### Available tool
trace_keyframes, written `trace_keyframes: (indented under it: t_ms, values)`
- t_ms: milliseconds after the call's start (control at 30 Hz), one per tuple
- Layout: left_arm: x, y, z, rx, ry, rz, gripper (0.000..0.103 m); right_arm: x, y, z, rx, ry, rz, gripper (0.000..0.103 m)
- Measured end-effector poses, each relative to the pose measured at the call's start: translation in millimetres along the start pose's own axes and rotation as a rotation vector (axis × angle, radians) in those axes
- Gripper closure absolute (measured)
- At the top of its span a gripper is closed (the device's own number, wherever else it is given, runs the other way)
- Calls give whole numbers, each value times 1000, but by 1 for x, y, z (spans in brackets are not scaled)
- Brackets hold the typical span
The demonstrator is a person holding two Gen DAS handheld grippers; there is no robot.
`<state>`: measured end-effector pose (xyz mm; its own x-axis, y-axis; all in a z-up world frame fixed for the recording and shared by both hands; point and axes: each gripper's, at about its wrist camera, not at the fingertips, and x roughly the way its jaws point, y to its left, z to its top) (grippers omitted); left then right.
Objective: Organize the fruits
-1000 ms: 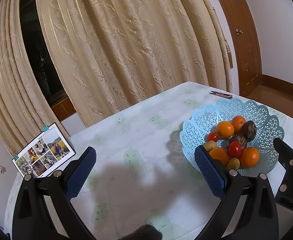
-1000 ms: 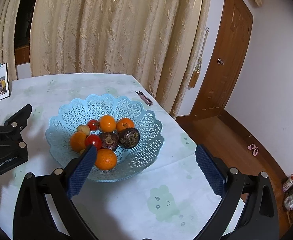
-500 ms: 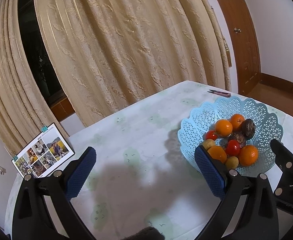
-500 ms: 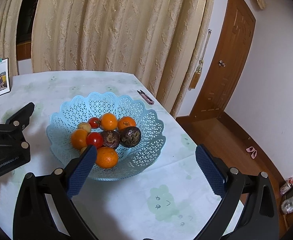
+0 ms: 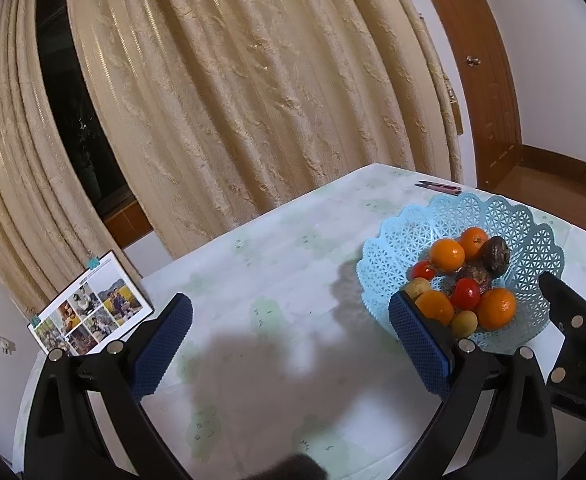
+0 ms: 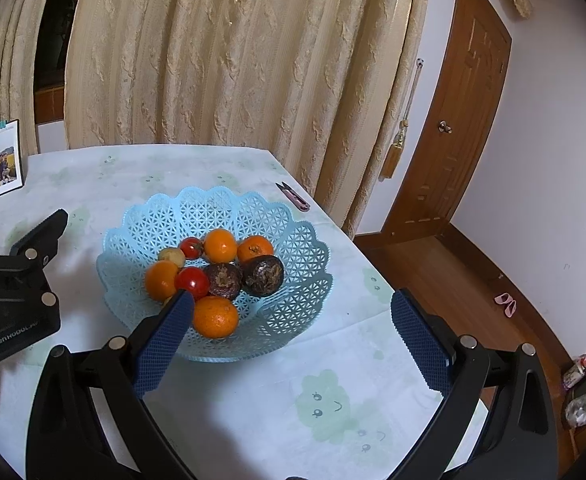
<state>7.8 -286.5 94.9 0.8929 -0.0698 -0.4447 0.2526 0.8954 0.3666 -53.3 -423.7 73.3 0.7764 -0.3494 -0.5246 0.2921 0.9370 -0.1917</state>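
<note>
Nearest to the right wrist camera are the jaws of the right gripper (image 6: 291,336), spread wide apart and holding nothing. Just beyond the left jaw lies one orange (image 6: 215,317), at the near side of the blue basket (image 6: 293,240), which stands on the tabletop (image 6: 333,400). The basket and its fruit lie ahead of these jaws and to their left, so I judge that the right gripper must shift to the left to bring a fruit between the jaws. The fruits are round, so there is no long axis to line up with.

The left gripper (image 5: 289,344) is also wide apart and empty. From it the basket (image 5: 393,256) lies to the right, partly behind its right jaw, and only bare tabletop (image 5: 273,280) is between the jaws. Both grippers are close to the basket; the right one seems to face it more directly.

Deeper in the basket are a red tomato (image 6: 191,283), two dark brown fruits (image 6: 263,275), more oranges and a small yellow fruit (image 6: 171,256). All the fruit is in the basket; none lies on the tabletop.

Behind the basket is a small pair of scissors (image 6: 293,197), at the far left a photo calendar (image 5: 89,304), and then the curtain (image 6: 213,60)
</note>
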Motion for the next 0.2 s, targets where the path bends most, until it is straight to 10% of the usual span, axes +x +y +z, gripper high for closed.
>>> trace_keyframes:
  t_ms: [200]
  values:
    - [8, 32, -19, -62, 92, 16, 5, -3, 21, 0, -2, 15, 111, 3]
